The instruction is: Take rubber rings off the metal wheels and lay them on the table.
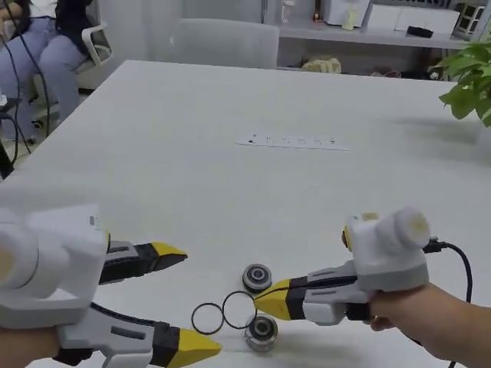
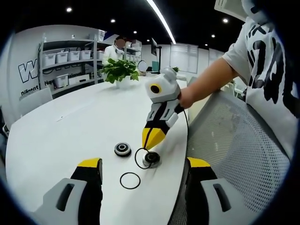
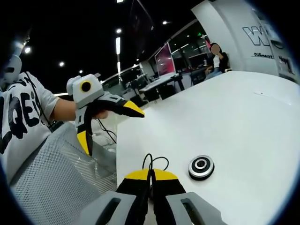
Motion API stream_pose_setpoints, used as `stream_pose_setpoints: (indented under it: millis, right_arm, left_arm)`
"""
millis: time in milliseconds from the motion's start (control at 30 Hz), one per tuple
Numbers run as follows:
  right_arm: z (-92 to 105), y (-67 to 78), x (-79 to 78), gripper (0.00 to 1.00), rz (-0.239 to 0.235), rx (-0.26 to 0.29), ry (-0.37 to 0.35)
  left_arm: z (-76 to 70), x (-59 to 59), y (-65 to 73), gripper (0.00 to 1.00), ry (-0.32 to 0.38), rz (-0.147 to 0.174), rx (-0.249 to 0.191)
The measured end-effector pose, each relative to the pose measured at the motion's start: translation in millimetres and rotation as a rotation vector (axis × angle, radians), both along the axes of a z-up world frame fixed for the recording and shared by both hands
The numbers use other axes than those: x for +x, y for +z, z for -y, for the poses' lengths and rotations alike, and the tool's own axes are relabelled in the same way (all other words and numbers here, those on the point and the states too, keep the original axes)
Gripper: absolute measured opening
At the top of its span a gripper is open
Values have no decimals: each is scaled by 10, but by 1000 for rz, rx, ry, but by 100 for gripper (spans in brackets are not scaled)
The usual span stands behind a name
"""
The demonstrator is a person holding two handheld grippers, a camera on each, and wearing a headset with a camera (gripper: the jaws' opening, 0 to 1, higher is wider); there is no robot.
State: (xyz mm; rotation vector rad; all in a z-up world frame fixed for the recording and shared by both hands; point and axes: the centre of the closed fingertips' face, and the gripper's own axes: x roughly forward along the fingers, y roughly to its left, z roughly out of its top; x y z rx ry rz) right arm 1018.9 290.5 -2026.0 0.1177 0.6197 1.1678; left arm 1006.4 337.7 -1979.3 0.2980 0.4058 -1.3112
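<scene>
Two metal wheels lie near the table's front edge, one farther (image 1: 257, 277) (image 2: 123, 149) (image 3: 201, 167) and one nearer (image 1: 261, 331) (image 2: 151, 158). My right gripper (image 1: 261, 300) (image 2: 153, 137) (image 3: 150, 177) is shut on a thin black rubber ring (image 1: 239, 309) (image 2: 139, 158) (image 3: 152, 161), held between the wheels, right beside the nearer one. A second rubber ring (image 1: 207, 318) (image 2: 130, 180) lies flat on the table to the left. My left gripper (image 1: 186, 300) (image 2: 143, 166) (image 3: 112, 131) hovers left of them, open and holding nothing.
The white table (image 1: 230, 153) stretches far ahead; a flat strip (image 1: 291, 142) lies mid-table. A plant (image 1: 469, 84) stands at the right edge. Grey chair (image 1: 224, 42) at the far side, a seated person far left. A mesh chair (image 2: 234, 140) sits by the near edge.
</scene>
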Motion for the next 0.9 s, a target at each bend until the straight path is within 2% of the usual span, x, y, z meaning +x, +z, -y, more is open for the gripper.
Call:
stream_pose_setpoints:
  millis: [200,533,733,900]
  right_arm:
    - [-98,-28,20,0,-5,-2,9]
    - [-255,-99,64,0,-6,-11,23]
    - [-307,-198,65,0,-15,-29,24]
    - [-339,-223,76,0,-16,-32,23]
  left_arm:
    - [-71,48,23,73,21,19,0]
    - [-227,127,55,74,68,28,-3]
    - [-275,140,52,74,82,26,0]
    - [-312,146,52,74,87,28,5]
